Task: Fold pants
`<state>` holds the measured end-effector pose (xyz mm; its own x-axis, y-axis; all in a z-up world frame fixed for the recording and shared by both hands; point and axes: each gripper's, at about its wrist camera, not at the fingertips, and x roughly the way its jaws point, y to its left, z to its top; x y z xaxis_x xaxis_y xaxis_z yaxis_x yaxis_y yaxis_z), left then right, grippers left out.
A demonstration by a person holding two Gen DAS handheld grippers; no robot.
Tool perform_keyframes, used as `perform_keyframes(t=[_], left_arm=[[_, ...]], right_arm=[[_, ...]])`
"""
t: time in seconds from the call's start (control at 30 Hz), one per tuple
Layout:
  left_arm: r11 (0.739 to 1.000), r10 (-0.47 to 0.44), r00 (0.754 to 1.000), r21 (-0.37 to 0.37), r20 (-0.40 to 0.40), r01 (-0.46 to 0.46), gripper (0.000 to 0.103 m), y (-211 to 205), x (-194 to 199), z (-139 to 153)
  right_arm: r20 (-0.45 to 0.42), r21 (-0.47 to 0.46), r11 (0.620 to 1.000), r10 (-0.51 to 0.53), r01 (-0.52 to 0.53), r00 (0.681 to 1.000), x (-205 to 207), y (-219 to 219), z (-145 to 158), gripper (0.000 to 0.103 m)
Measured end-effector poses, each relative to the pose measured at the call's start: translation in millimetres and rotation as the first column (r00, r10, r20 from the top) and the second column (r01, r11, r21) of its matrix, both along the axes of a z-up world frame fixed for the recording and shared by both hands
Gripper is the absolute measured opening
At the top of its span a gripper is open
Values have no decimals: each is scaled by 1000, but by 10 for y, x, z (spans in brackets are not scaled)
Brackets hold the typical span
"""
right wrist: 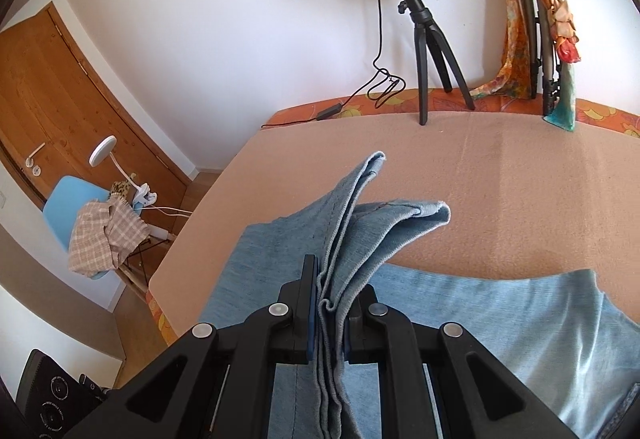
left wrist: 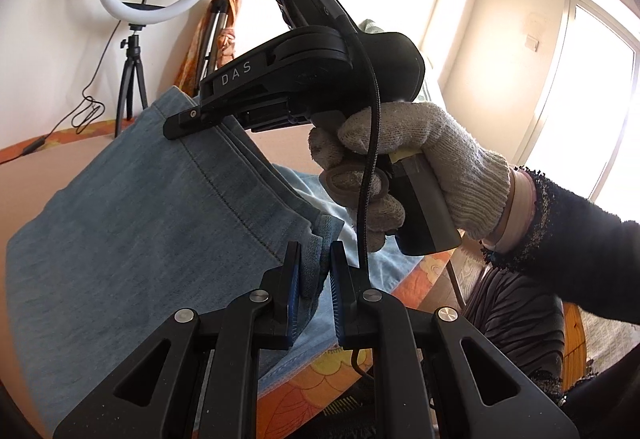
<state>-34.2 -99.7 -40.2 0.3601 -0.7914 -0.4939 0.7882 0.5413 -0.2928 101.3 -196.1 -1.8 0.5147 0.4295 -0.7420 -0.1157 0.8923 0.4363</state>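
Observation:
Light blue denim pants (left wrist: pixel 132 215) are lifted off the table by one edge. My left gripper (left wrist: pixel 314 275) is shut on a bunched corner of the denim, pinched between its blue pads. In the same view a gloved hand (left wrist: pixel 420 167) holds my right gripper (left wrist: pixel 178 125), which clamps the pants' edge farther up. Seen from the right wrist, my right gripper (right wrist: pixel 332 303) is shut on several folded layers of the pants (right wrist: pixel 520 327). Two leg hems (right wrist: pixel 428 213) stick out beyond it above the table. The remainder of the pants lies flat below.
A peach blanket covers the table (right wrist: pixel 500 167), with an orange flowered edge. A ring light on a black tripod (right wrist: pixel 426 51) and its cable stand at the back by the wall. A blue chair with a checked cloth (right wrist: pixel 100 239) is left of the table.

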Motion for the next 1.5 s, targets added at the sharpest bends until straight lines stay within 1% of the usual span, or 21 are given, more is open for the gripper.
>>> perform_keyframes(t=[0.2, 0.33, 0.43, 0.53, 0.67, 0.73, 1.0, 1.23, 1.4, 1.5], left_arm=[[998, -54, 998, -37, -11, 54, 12, -214, 25, 44], [994, -93, 996, -52, -6, 92, 12, -398, 23, 87], [991, -121, 993, -50, -6, 121, 12, -567, -23, 80], [988, -145, 989, -55, -18, 144, 12, -734, -49, 52], [982, -170, 984, -93, -49, 165, 12, -929, -49, 38], [979, -184, 982, -100, -49, 178, 12, -1051, -53, 63], [966, -243, 969, -104, -43, 237, 12, -1492, -113, 102], [957, -285, 958, -70, -40, 282, 12, -1780, -167, 70], [950, -309, 950, -65, -47, 305, 12, -2002, -76, 48], [945, -324, 945, -56, -45, 321, 12, -2101, -136, 44]], right_arm=[[15, -22, 999, -49, 49, 999, -210, -319, 115, 7], [25, -34, 996, -82, 83, 996, -332, -554, 185, 7], [21, -39, 993, -109, 109, 994, -410, -720, 191, 7], [18, -48, 990, -129, 130, 991, -481, -873, 195, 7], [22, -58, 986, -156, 157, 987, -573, -1077, 235, 7], [24, -63, 983, -171, 172, 985, -622, -1185, 267, 7], [30, -104, 970, -219, 221, 975, -840, -1614, 386, 7], [9, -129, 959, -252, 251, 968, -1003, -1892, 320, 7], [-4, -143, 950, -281, 278, 960, -1109, -2088, 268, 7], [-10, -154, 944, -295, 290, 955, -1182, -2205, 247, 7]])
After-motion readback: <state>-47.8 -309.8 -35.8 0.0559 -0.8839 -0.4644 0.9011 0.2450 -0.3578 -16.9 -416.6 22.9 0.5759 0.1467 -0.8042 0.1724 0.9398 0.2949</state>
